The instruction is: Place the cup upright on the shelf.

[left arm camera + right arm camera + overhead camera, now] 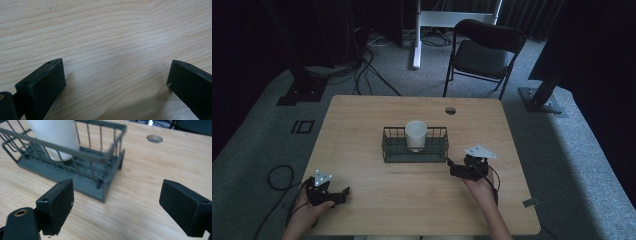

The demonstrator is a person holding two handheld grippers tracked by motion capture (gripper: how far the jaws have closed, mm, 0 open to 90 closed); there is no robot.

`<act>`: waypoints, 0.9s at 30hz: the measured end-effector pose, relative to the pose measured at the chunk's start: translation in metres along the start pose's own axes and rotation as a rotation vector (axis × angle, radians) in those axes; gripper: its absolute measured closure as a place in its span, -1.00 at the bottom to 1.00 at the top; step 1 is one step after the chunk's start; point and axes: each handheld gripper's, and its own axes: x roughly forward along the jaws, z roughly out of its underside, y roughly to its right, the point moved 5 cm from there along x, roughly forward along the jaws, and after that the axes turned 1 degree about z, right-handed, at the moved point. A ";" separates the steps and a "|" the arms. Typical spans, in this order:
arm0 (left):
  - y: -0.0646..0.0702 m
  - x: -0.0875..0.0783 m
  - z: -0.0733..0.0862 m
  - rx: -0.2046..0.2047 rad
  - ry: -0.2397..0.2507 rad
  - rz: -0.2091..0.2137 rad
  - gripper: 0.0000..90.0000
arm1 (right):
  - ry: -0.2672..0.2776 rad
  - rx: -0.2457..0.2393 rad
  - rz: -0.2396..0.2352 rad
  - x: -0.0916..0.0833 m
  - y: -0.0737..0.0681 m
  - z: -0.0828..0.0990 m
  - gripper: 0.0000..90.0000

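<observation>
Left gripper: jaws spread wide, nothing between them, low over bare table near the front left corner. Right gripper: jaws likewise wide apart and empty, just beside the rack's right front corner. Rack: dark wire, mid-table. Cup: white, upright inside the rack, its base hidden behind the wires. Cable hole: near the far edge. Open wood all round the rack. Chair: beyond the table, on the carpet.

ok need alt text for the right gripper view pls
A white cup stands inside a dark wire basket on a wooden table, seen between the open black tongs of the right gripper. A round hole in the tabletop lies beyond.
</observation>
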 end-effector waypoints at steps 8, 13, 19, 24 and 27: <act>0.000 0.000 0.000 0.001 -0.001 0.000 -0.96 | -0.023 0.025 0.030 -0.002 0.017 0.019 -0.73; 0.000 0.000 0.000 0.002 0.000 0.001 -0.96 | -0.038 0.058 0.042 -0.005 0.028 0.031 -0.76; 0.000 0.000 0.000 0.002 0.000 0.001 -0.96 | -0.071 0.064 0.071 -0.006 0.035 0.045 -0.76; 0.000 0.000 0.000 0.002 0.000 0.001 -0.96 | -0.078 0.089 0.095 -0.008 0.043 0.055 -0.76; 0.000 0.000 0.000 0.002 0.000 0.001 -0.96 | -0.102 0.091 0.103 -0.009 0.047 0.064 -0.76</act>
